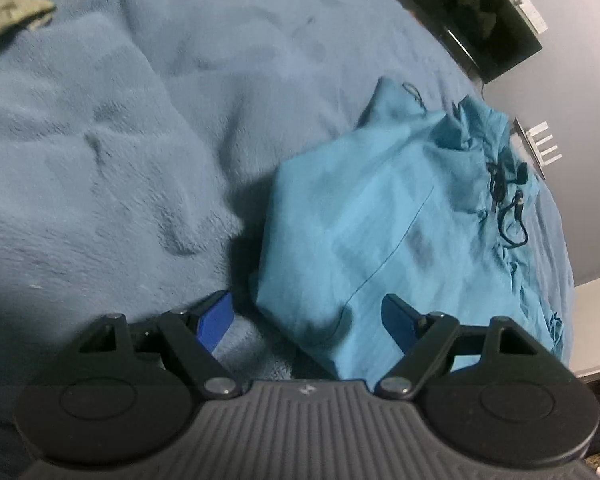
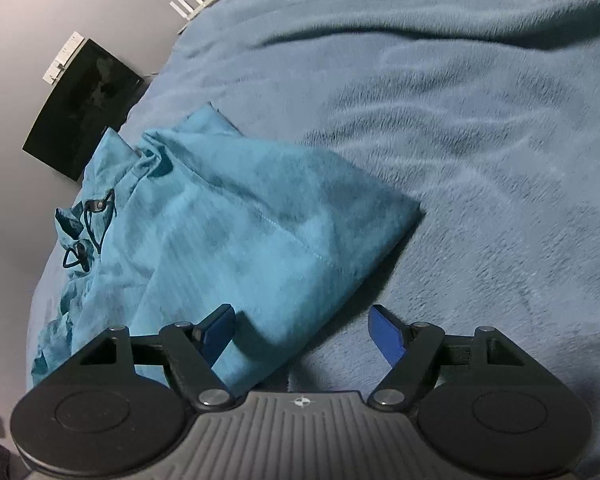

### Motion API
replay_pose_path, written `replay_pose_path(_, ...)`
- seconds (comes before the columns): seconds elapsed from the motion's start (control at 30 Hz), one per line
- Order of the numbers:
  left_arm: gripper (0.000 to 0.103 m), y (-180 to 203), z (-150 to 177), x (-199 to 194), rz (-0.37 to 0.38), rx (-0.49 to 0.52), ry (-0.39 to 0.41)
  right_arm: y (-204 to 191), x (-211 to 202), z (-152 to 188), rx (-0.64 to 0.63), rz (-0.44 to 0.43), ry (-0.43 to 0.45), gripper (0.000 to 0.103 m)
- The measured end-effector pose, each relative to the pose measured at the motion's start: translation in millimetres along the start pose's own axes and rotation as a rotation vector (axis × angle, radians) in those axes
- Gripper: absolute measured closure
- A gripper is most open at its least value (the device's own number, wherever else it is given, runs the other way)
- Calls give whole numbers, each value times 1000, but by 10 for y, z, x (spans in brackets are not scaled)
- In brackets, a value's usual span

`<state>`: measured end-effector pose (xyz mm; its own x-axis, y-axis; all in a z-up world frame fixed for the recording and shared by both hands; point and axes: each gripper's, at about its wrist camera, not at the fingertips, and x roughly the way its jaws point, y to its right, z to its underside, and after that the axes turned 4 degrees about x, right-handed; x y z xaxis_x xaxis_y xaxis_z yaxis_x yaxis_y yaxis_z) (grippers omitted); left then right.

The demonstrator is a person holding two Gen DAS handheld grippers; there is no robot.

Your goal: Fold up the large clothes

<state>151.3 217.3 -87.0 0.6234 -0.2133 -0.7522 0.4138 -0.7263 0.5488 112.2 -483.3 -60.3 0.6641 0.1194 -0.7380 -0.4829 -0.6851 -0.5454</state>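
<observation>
- My left jaws (image 1: 306, 320) stand wide and hold nothing; the near corner of the folded teal garment (image 1: 400, 216) lies between them on the blue blanket (image 1: 120, 140).
- My right jaws (image 2: 302, 334) are wide too, gripping nothing, over the garment's near edge.
- Its black drawstring (image 2: 88, 220) rests near the bed's edge.

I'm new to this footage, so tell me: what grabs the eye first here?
A bright teal garment, partly folded, lies on a fuzzy blue blanket near its edge. Black drawstring cords curl at its bunched end. Both tools hover over its near edge with blue pads apart, gripping nothing: left tool, right tool.
</observation>
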Motion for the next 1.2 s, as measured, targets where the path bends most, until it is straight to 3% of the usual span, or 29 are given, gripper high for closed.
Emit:
replay_pose_path(0.23,23,42,36,298,28,-14,-31,-21,149,6,24,-28,-26,20)
replay_pose_path(0.37,24,4,30,371,80,-80,6,-9,202,-26,92,-98,10,26)
replay_pose_path(0.43,28,26,26,392,99,-83,13,-1,191,-40,111,-137,35,26)
replay_pose_path(0.53,39,-26,26,396,131,-134,44,-21,199,-52,112,-181,69,33)
replay_pose_path(0.6,66,-132,30,329,176,-224,82,-29,191,-70,132,-234,101,35)
replay_pose_path(0.67,69,-201,48,284,211,-273,105,-53,180,-80,138,-272,120,35)
replay_pose_path(0.8,70,-133,22,395,146,-212,72,-110,266,-93,95,-259,111,35)
replay_pose_path(0.83,72,-115,13,405,145,-205,76,-116,301,-94,88,-245,105,41)
replay_pose_path(0.87,79,-95,8,392,147,-190,84,-139,316,-89,75,-216,110,58)
replay_pose_path(0.97,89,73,-12,290,126,-91,119,-214,255,-64,27,-188,136,90)
replay_pose_path(1.2,99,163,121,-166,165,-77,134,-434,-238,-14,-120,-230,215,97)
